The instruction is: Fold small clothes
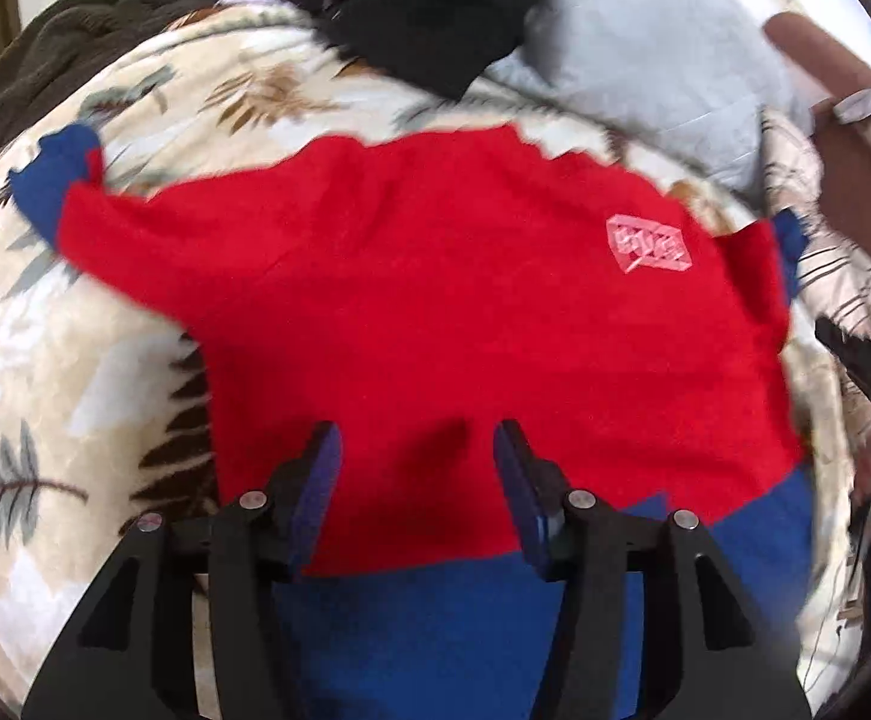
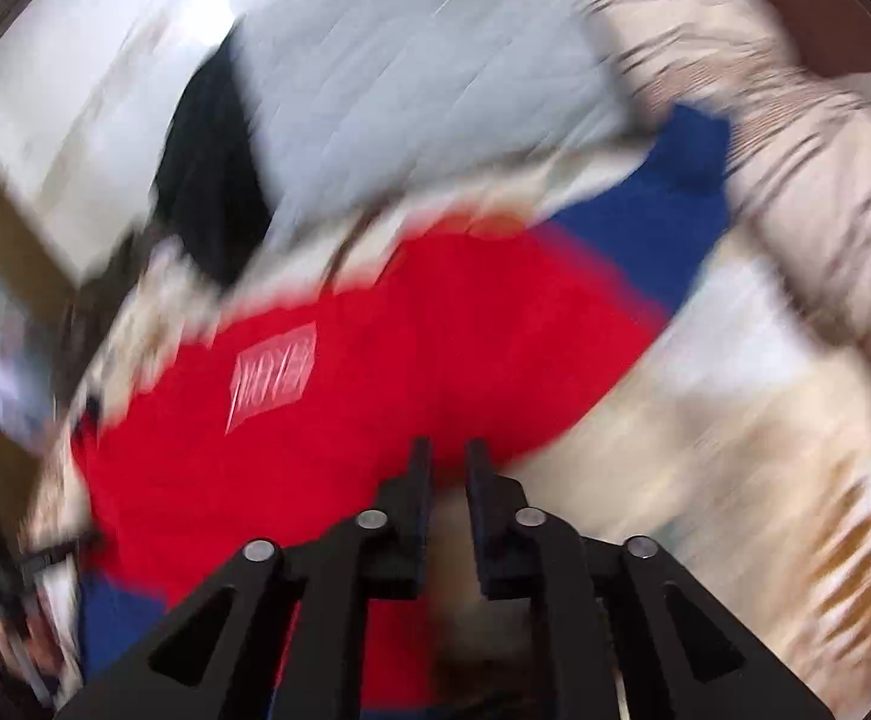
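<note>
A red sweatshirt [image 1: 435,300] with a blue hem [image 1: 435,612], blue cuffs [image 1: 54,174] and a pale chest logo [image 1: 648,243] lies spread flat on a leaf-patterned blanket [image 1: 75,360], sleeves out to both sides. My left gripper [image 1: 417,429] hovers over its lower middle, jaws wide apart with nothing between them. The right wrist view is blurred. There my right gripper [image 2: 448,445] is at the lower edge of the sweatshirt [image 2: 375,372], near its blue-ended sleeve [image 2: 663,222]. Its jaws stand a narrow gap apart, with no cloth pinched between them.
A black garment [image 1: 435,18] and a pale grey pillow [image 1: 645,60] lie beyond the sweatshirt. A dark knitted throw [image 1: 75,18] is bunched at the far left. A person's arm with a wristband [image 1: 855,102] reaches in at the upper right.
</note>
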A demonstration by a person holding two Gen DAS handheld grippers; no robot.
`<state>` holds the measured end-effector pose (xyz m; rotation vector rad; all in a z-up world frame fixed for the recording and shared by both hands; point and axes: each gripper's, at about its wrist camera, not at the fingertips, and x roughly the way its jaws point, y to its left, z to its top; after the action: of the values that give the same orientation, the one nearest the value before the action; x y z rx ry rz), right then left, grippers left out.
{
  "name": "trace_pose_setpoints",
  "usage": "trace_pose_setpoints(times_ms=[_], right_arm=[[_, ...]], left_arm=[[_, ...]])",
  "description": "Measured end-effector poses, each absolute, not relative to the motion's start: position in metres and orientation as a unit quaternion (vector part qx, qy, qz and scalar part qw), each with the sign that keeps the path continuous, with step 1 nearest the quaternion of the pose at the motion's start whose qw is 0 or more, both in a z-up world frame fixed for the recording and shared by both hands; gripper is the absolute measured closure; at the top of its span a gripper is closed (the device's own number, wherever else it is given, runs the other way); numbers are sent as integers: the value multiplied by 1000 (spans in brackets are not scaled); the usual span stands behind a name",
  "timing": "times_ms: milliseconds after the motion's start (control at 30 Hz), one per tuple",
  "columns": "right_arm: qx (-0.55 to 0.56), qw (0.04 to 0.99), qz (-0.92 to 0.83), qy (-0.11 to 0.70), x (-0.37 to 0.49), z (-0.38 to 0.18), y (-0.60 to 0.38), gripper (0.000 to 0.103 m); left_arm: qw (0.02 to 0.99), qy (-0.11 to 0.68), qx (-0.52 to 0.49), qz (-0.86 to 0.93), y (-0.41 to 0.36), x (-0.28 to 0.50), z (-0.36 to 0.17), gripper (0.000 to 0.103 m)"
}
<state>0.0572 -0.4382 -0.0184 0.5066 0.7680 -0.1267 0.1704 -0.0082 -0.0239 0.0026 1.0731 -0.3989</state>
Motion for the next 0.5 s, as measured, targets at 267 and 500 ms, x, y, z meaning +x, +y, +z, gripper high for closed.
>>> trace_pose_setpoints(times_ms=[267,500], right_arm=[[355,852,-206,326,92,-27,-589,66],[383,832,-206,344,147,-68,-608,75]], left_arm=[[822,522,-32,-223,-45,197,-38,48],[822,519,-15,-234,-70,213,-39,48]])
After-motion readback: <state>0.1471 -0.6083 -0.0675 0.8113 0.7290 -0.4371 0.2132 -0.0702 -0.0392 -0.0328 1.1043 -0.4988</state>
